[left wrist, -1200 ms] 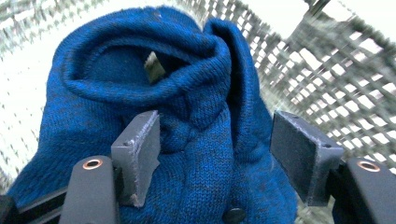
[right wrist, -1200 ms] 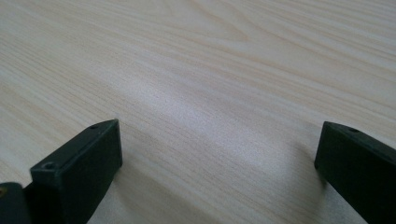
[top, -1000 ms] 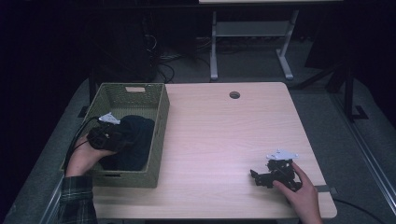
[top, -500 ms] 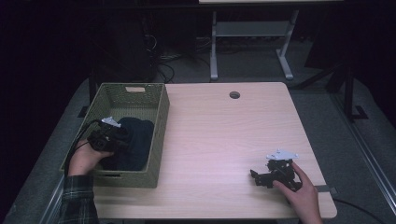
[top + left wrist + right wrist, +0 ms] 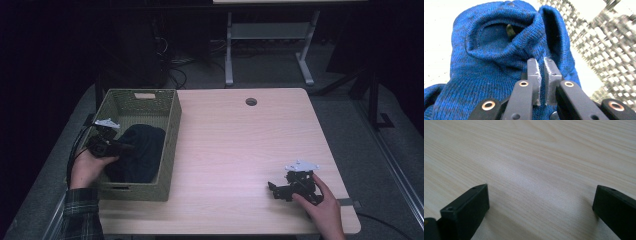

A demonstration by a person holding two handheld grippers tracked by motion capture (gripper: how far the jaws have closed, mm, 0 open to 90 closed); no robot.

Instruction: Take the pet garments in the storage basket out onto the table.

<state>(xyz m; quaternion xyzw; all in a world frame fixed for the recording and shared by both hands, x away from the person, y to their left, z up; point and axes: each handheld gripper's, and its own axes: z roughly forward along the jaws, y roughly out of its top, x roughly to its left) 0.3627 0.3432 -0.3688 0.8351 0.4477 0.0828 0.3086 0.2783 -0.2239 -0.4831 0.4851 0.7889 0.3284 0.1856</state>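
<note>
At left of the high frame, left tongs point(image 5: 121, 147) have just been closing and now pinch a fold of the blue knit garment point(image 5: 499, 62) inside the woven basket point(image 5: 172, 130) (right tongs point(image 5: 275, 189) gaping, idle on the tabletop point(image 5: 240, 145)); lift straight up, slowly, clearing the rim.

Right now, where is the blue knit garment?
High view: the blue knit garment lies inside the woven basket at the table's left, pinched by the left gripper.

Nothing here can be read: no words, labels, brand marks or numbers show on anything in view.
</note>
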